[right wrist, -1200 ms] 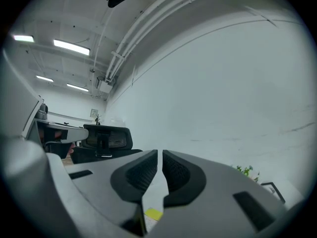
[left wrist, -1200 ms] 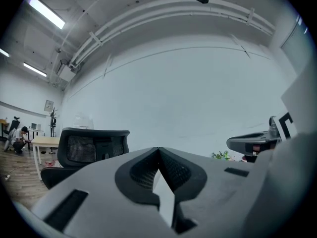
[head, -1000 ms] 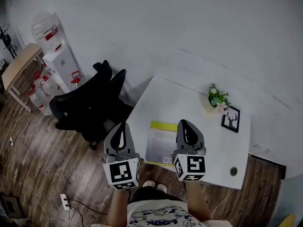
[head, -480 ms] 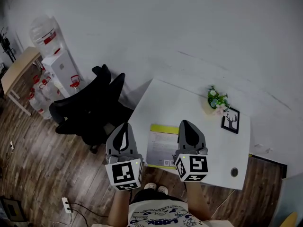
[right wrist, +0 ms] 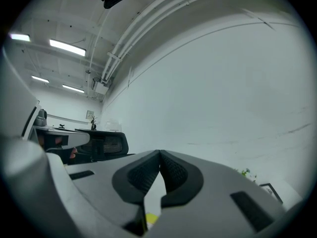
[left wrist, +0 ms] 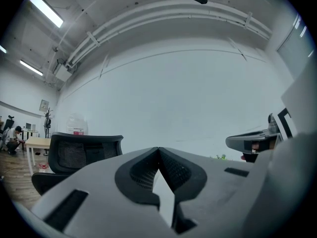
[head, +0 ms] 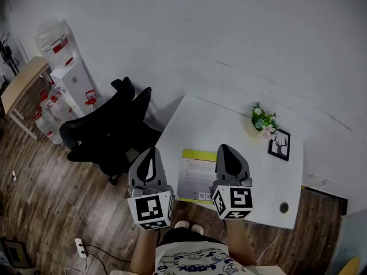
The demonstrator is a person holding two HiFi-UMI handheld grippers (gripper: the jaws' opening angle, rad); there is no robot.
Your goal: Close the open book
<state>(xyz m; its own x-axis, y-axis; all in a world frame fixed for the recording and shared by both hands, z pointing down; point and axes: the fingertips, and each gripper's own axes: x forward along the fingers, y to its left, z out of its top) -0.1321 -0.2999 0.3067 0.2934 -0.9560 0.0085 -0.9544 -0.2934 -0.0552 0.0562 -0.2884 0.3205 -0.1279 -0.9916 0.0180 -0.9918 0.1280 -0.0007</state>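
Observation:
A thin book lies flat near the front edge of the white table. It shows a pale face with a yellow-green band along its far side. Whether it lies open I cannot tell. My left gripper hangs level over the table's left edge, left of the book, shut and holding nothing. My right gripper hovers level just right of the book, also shut and holding nothing. The left gripper and the right gripper each show their tips meeting in their own view. A yellow sliver of the book shows below the right jaws.
A black office chair stands at the table's left. A small flower pot and a framed picture sit at the table's far right, and a round cable hole at the near right. A water dispenser stands by the wall.
The head view has shifted slightly. Both grippers keep their places beside the book, with their jaws still together.

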